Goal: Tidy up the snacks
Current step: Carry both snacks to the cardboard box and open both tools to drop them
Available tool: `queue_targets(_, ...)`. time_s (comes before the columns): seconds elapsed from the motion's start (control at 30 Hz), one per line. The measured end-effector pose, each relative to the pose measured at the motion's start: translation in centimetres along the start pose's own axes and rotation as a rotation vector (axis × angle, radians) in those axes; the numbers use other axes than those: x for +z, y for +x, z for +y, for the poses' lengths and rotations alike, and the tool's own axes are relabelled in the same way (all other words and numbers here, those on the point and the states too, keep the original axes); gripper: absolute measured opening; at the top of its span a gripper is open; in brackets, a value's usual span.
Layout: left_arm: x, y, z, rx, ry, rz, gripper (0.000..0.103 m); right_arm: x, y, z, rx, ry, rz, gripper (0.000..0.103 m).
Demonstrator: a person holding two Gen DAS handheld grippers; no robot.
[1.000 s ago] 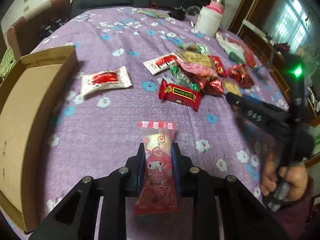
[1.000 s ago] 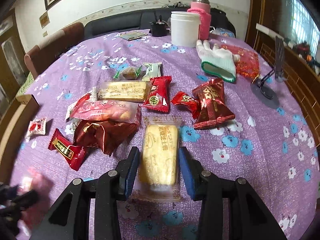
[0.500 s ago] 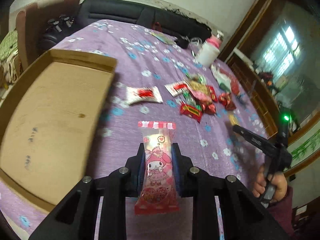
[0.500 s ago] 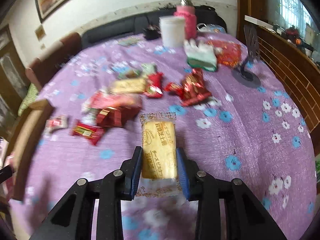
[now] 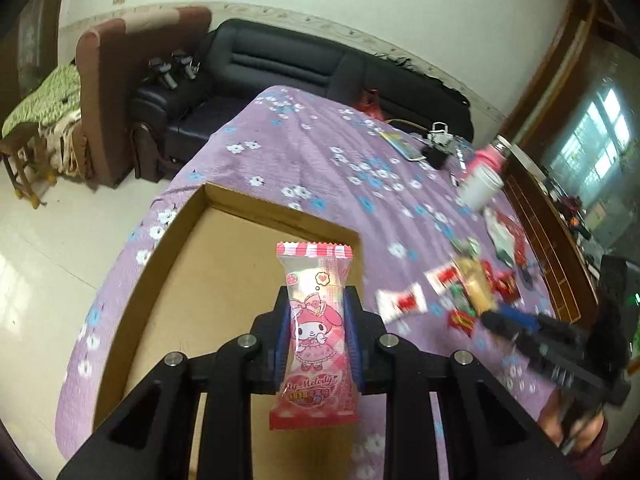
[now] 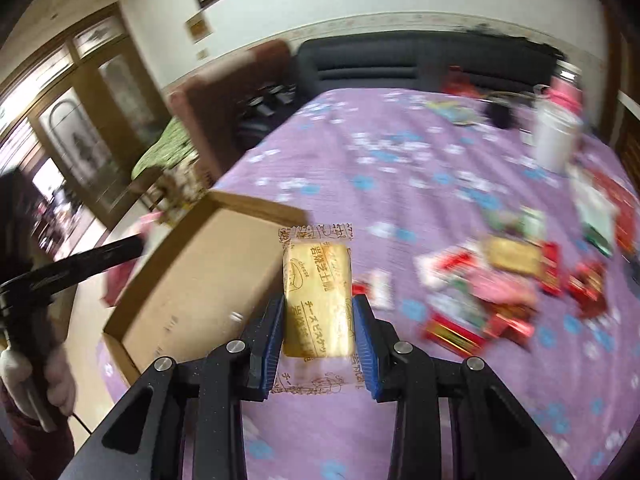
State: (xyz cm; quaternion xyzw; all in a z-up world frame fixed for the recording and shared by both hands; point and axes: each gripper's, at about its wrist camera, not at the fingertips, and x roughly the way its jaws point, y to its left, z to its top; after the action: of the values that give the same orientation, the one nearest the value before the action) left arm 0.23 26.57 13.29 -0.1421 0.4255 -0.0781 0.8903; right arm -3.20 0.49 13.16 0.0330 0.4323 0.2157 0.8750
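My left gripper (image 5: 317, 308) is shut on a pink My Melody snack packet (image 5: 316, 320) and holds it in the air over the near end of an open cardboard box (image 5: 208, 276). My right gripper (image 6: 318, 316) is shut on a yellow cheese biscuit packet (image 6: 318, 300) and holds it above the purple tablecloth, just right of the box (image 6: 208, 276). A pile of loose snacks (image 6: 508, 280) lies on the table to the right; it also shows in the left wrist view (image 5: 460, 292). The right gripper appears in the left wrist view (image 5: 532, 328).
A flowered purple tablecloth (image 5: 320, 152) covers the round table. A white tub (image 6: 556, 140) and a pink flask (image 5: 490, 156) stand at the far right. A black sofa (image 5: 288, 64) and a brown armchair (image 5: 120, 80) lie behind the table. The floor (image 5: 48, 248) is to the left.
Both grippers have swung left with their packets, from the snack pile towards the cardboard box. The left one is now over the box. Both stay shut.
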Motion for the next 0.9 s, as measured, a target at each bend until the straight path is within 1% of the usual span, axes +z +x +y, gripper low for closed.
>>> queue_targets(0.07,0.9,1.8,0.9,0.017,-0.022,0.011,0.024,1.2,2.4,1.9,0.036,-0.006,0.024,0.037)
queue_targets(0.13,1.7,4.3,2.2,0.021,-0.058,0.032,0.023,2.4,5.2,3.6,0.041,-0.014,0.043,0.037)
queue_targets(0.2,1.8,5.8,3.4,0.024,-0.098,0.049,0.023,3.1,7.6,4.7,0.047,-0.016,0.074,0.037)
queue_targets(0.3,1.7,8.3,4.8,0.020,-0.152,0.083,0.023,3.7,11.1,6.1,0.043,-0.032,0.123,0.037)
queue_targets(0.4,1.6,10.5,6.2,-0.007,-0.208,0.117,0.023,3.7,13.2,7.0,0.008,-0.065,0.147,0.037)
queue_targets(0.47,1.5,11.3,6.8,-0.010,-0.230,0.128,0.023,3.6,14.0,7.4,-0.005,-0.073,0.162,0.037)
queue_targets(0.6,1.5,12.3,7.1,-0.025,-0.246,0.138,0.024,3.7,15.7,7.8,-0.076,-0.102,0.162,0.038)
queue_targets(0.67,1.6,12.3,6.9,-0.022,-0.243,0.131,0.029,3.8,15.8,7.6,-0.102,-0.103,0.147,0.039)
queue_targets(0.7,1.6,12.2,6.9,-0.017,-0.246,0.124,0.037,3.9,15.7,7.5,-0.107,-0.099,0.138,0.045)
queue_targets(0.73,1.6,11.9,7.0,-0.010,-0.250,0.116,0.043,4.0,15.5,7.3,-0.100,-0.093,0.136,0.048)
queue_targets(0.77,1.6,11.5,7.1,-0.007,-0.256,0.108,0.045,4.1,15.3,7.1,-0.088,-0.086,0.133,0.050)
queue_targets(0.9,1.7,9.6,7.1,0.005,-0.275,0.089,0.046,4.5,12.4,6.4,-0.058,-0.066,0.076,0.051)
